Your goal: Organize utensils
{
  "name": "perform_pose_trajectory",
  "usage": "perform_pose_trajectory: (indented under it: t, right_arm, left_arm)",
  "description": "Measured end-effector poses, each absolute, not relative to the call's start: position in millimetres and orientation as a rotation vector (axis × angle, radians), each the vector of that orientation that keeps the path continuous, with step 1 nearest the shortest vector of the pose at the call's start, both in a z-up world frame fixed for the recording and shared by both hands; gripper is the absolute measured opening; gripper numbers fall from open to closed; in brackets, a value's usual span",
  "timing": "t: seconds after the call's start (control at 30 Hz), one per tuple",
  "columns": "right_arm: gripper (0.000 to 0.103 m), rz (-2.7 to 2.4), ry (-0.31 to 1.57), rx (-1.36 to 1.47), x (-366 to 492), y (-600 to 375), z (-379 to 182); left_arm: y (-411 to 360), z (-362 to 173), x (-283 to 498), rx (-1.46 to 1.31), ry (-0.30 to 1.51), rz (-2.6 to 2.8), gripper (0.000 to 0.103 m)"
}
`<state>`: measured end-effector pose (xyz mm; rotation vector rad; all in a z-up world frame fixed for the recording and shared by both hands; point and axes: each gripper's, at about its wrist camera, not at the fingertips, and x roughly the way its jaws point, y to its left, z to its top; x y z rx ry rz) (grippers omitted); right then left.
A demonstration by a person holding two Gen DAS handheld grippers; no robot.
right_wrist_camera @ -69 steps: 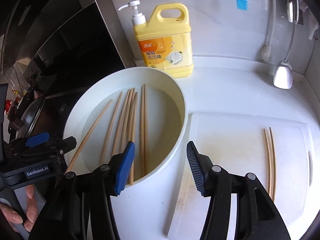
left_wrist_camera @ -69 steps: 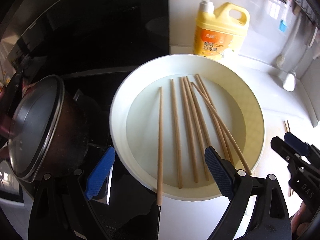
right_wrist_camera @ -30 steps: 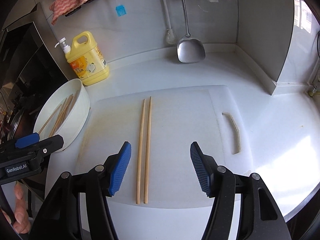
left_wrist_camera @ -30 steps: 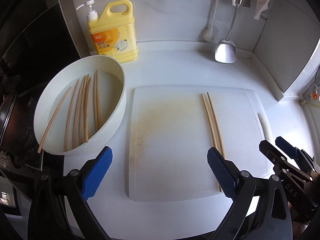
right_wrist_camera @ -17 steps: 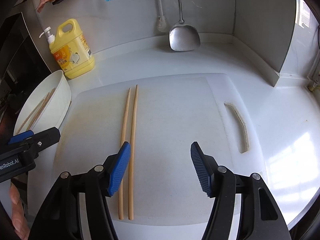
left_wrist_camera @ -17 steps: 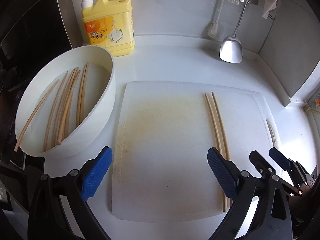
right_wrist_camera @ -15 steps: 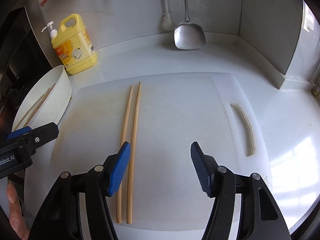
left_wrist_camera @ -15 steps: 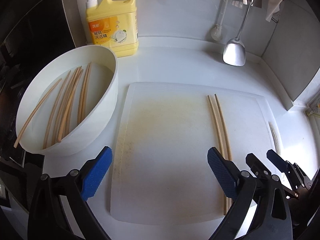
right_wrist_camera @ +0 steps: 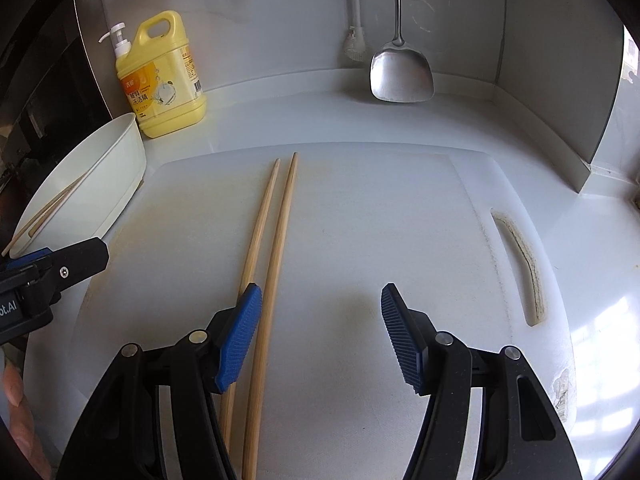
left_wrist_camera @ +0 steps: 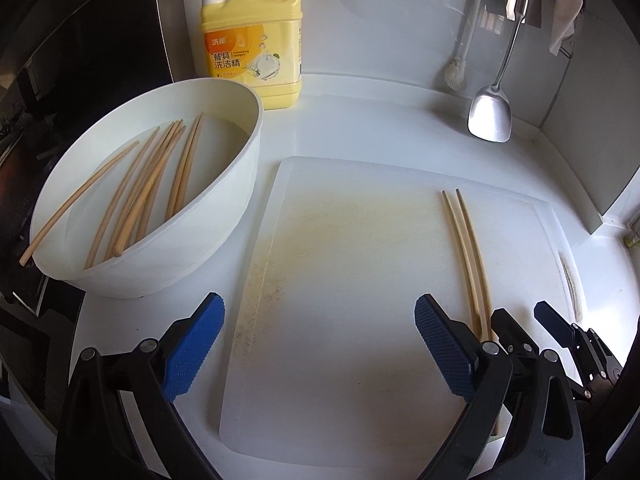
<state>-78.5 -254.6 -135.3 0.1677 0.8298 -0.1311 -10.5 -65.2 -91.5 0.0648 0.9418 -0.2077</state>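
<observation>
Two wooden chopsticks lie side by side on the white cutting board; they also show in the left wrist view on the board's right part. Several more chopsticks lie in the white basin left of the board; the basin's rim shows in the right wrist view. My left gripper is open and empty above the board's near edge. My right gripper is open and empty, low over the board, its left fingertip over the pair.
A yellow dish-soap bottle stands at the back wall behind the basin. A metal spatula and a brush hang on the wall. A black stove area lies to the left. The board has a handle slot on its right.
Both grippers have swung from the basin to the cutting board. In the last half second both have moved lower and closer to the board; both stay open and empty.
</observation>
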Motion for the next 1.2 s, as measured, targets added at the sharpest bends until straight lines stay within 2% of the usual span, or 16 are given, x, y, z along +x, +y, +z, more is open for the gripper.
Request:
perform_pose_trajectory:
  t: [0.27, 0.33, 0.5, 0.6, 0.7, 1.2]
  right_arm:
    - [0.059, -0.140, 0.818, 0.080, -75.4, -240.9, -140.7]
    - [0.056, -0.132, 0.810, 0.067, -75.6, -238.5, -141.5]
    - [0.029, -0.113, 0.795, 0.047, -74.7, -239.9, -140.6]
    - [0.016, -0.088, 0.792, 0.041, -74.9, -242.8, -140.5]
    - [0.008, -0.080, 0.791, 0.039, -76.8, -247.7, -140.8]
    - [0.007, -0.154, 0.786, 0.101, -89.3, -307.6, -144.9]
  left_arm:
    - [-69.5, -95.2, -12.4, 0.075, 0.942, -0.207, 0.094]
    - [-71.3, -95.9, -12.6, 0.072, 0.943, -0.212, 0.094]
    - [-81.1, -101.0, -12.1, 0.086, 0.947, -0.221, 0.094]
    - [-88.2, -105.2, -10.7, 0.084, 0.956, -0.227, 0.094]
    - [-95.0, -109.4, -10.6, 0.085, 0.961, -0.231, 0.094]
    - [-149.3, -127.1, -8.9, 0.131, 0.977, -0.262, 0.094]
